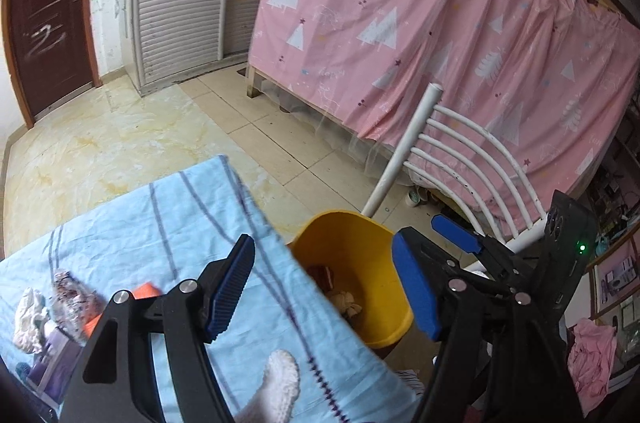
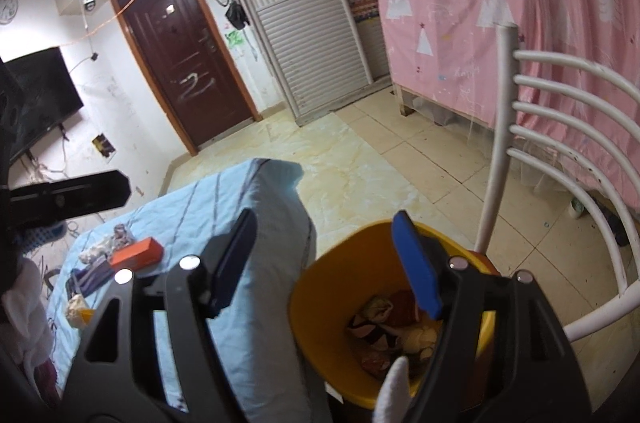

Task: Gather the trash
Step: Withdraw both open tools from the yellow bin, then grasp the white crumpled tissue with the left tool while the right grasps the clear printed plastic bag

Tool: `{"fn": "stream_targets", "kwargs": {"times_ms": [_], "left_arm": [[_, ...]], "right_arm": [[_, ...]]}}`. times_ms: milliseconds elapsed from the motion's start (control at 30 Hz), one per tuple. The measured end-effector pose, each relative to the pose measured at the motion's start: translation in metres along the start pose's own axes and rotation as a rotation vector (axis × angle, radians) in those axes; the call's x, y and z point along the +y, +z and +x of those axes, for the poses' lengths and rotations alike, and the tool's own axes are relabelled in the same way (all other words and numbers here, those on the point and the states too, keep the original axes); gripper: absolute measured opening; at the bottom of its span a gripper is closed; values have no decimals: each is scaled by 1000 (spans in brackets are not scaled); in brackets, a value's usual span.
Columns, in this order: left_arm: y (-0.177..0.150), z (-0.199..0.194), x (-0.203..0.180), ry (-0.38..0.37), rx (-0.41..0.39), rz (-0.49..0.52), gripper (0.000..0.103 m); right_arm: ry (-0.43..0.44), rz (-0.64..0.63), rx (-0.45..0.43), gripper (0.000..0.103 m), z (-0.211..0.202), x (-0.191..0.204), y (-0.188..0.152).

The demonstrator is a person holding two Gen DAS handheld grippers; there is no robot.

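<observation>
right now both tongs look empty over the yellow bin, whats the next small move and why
Probably swing the left tongs back to the orange box on the blue cloth. Both tongs stand open with nothing between them, the yellow bin already holds crumpled scraps, and the box, wrappers and tissue still lie on the cloth.

Right of the tabletop (image 2: 256,207) draped in light-blue striped cloth: a yellow plastic bucket (image 2: 320,287) on the tiled floor (image 2: 360,159), crumpled wrappers (image 2: 384,327) inside. Just right of the bucket: a white metal chair (image 2: 560,127). Behind: a pink tree-print curtain (image 1: 400,23). Toward the tabletop's left end: an orange rectangular box (image 2: 136,254), crumpled white tissue (image 2: 94,250) beside it.
</observation>
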State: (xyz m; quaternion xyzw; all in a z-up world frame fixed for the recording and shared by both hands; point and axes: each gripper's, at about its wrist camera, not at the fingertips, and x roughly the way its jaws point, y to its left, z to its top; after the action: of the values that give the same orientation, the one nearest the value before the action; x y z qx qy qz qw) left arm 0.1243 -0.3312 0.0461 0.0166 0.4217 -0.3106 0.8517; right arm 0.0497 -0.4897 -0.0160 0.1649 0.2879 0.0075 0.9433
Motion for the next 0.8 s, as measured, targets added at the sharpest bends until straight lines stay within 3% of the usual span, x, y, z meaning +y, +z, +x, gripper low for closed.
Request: {"fn": "stream_targets", "kwargs": {"times_ms": [267,800], "left_arm": [[-8,-27,40,16,-36,-54,63],[-41,-69,145,159,-67,-162,63]], "right_arm": [[34,-90,38,68,12,54,1],[107,-273,140,71,46,163,-21]]}}
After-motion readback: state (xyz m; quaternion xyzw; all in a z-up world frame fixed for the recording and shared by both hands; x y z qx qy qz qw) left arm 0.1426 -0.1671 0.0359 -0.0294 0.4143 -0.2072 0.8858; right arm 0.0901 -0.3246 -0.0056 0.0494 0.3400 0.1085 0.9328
